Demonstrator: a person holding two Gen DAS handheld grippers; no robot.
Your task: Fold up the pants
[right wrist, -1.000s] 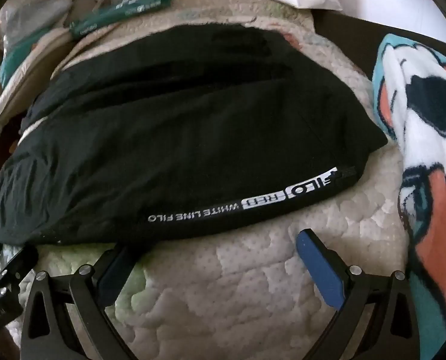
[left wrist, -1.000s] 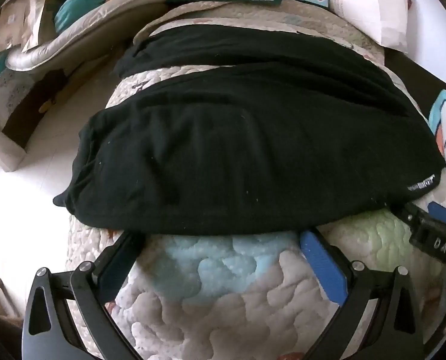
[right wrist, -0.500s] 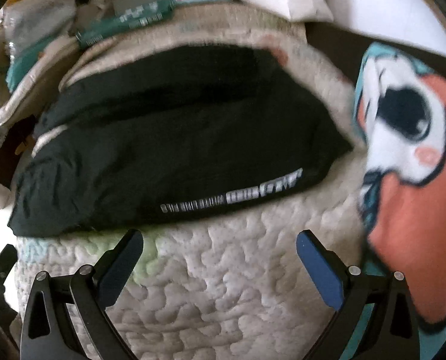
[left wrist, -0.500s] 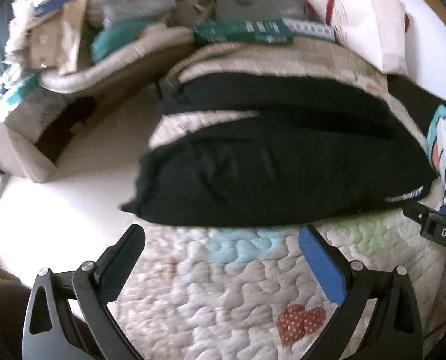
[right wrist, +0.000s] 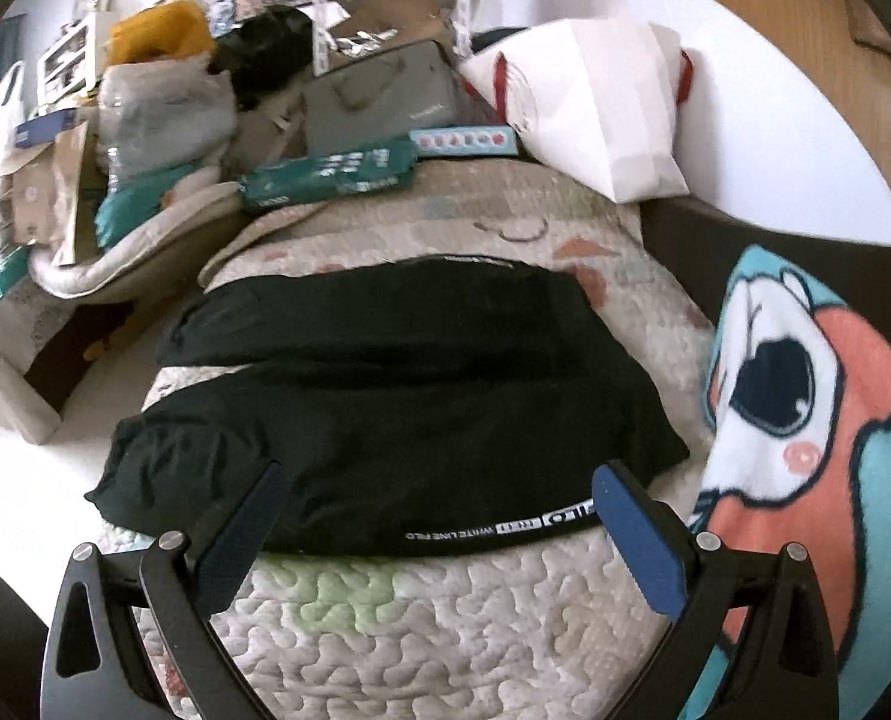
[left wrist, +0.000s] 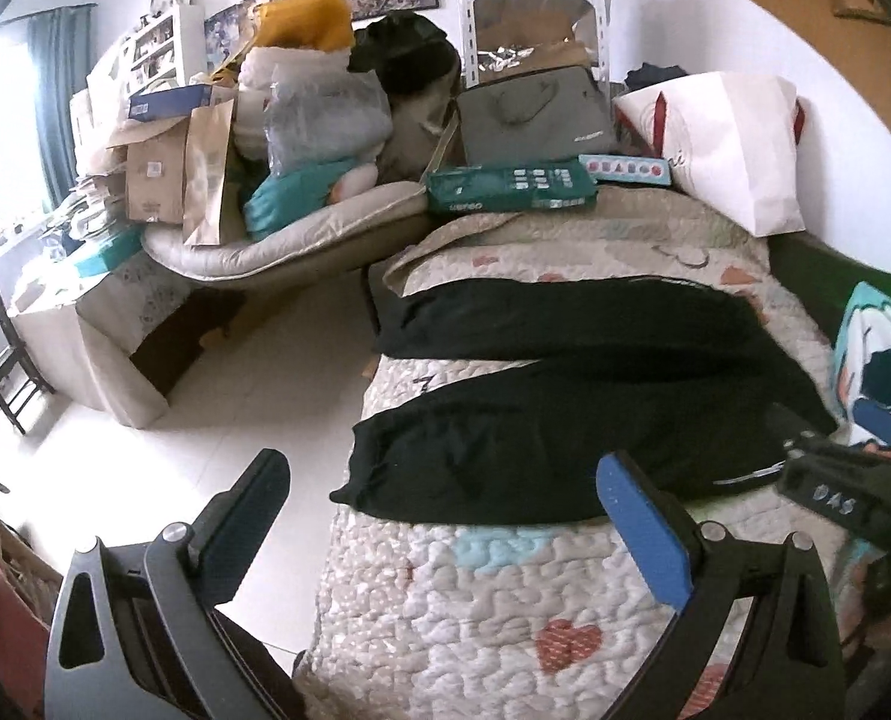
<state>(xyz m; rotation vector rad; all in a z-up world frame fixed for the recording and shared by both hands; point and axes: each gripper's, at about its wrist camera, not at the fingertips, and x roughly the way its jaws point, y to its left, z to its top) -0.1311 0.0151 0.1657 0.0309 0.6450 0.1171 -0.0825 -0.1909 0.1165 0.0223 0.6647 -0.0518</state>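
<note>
Black pants point(left wrist: 541, 420) lie spread across the quilted bed point(left wrist: 505, 588), both legs running toward the bed's left edge with a strip of quilt between them. In the right wrist view the pants point(right wrist: 397, 384) show a white lettered stripe along the near hem. My left gripper point(left wrist: 445, 516) hangs open above the bed's near left edge, apart from the cloth. My right gripper point(right wrist: 439, 510) is open too, raised over the near hem with nothing between its fingers. The right gripper's body point(left wrist: 835, 492) shows at the right of the left wrist view.
A cartoon-print blanket point(right wrist: 805, 420) covers the bed's right side. A white pillow point(left wrist: 727, 144), a green pack point(left wrist: 511, 186) and a grey bag point(left wrist: 535, 114) sit at the head. Piled bags and boxes point(left wrist: 217, 138) crowd the left. Pale floor point(left wrist: 235, 408) lies left of the bed.
Both grippers have drawn back and risen away from the pants' near edge, so much more of the room shows. The pants lie as before, and both grippers stay open.
</note>
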